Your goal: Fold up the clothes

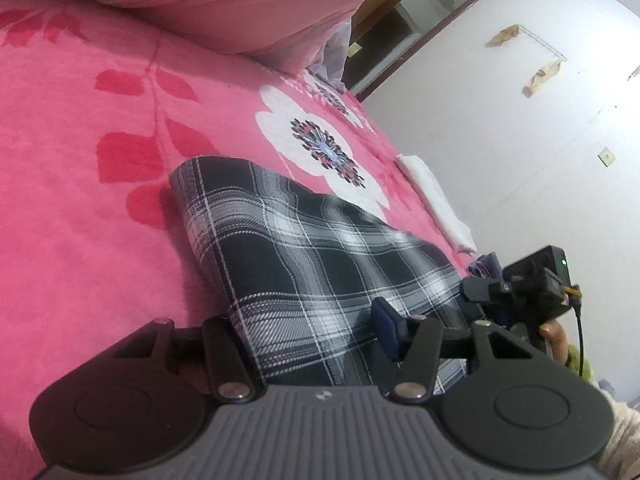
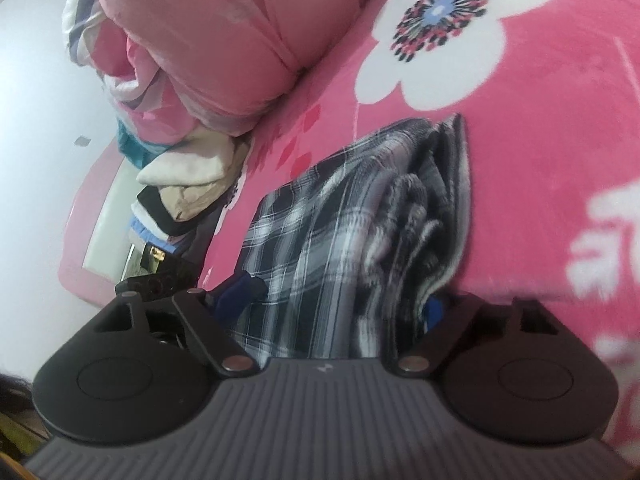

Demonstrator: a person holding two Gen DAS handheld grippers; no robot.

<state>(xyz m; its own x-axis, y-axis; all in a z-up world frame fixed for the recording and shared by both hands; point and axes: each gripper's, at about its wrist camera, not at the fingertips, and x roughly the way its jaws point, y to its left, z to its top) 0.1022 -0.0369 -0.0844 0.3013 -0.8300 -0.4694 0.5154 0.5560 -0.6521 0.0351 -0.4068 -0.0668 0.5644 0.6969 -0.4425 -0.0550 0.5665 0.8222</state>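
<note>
A black-and-white plaid garment [image 1: 316, 256] lies folded on the pink floral blanket [image 1: 80, 184]. My left gripper [image 1: 308, 344] has its fingers spread wide at the garment's near edge, the cloth running between them. The blue pad [image 1: 386, 332] shows on the right finger. My right gripper [image 1: 516, 292] shows at the garment's far right side. In the right wrist view the same garment [image 2: 360, 240] lies stacked in layers, and my right gripper [image 2: 340, 304] straddles its near edge with fingers spread, blue pads [image 2: 236, 292] showing on either side.
A pink quilt bundle [image 1: 240, 4] sits at the head of the bed. A folded white cloth [image 1: 436, 200] lies at the bed's edge. A pile of mixed clothes [image 2: 184, 176] lies near the quilt [image 2: 224, 40]. A white wall [image 1: 520, 128] and a door frame lie beyond.
</note>
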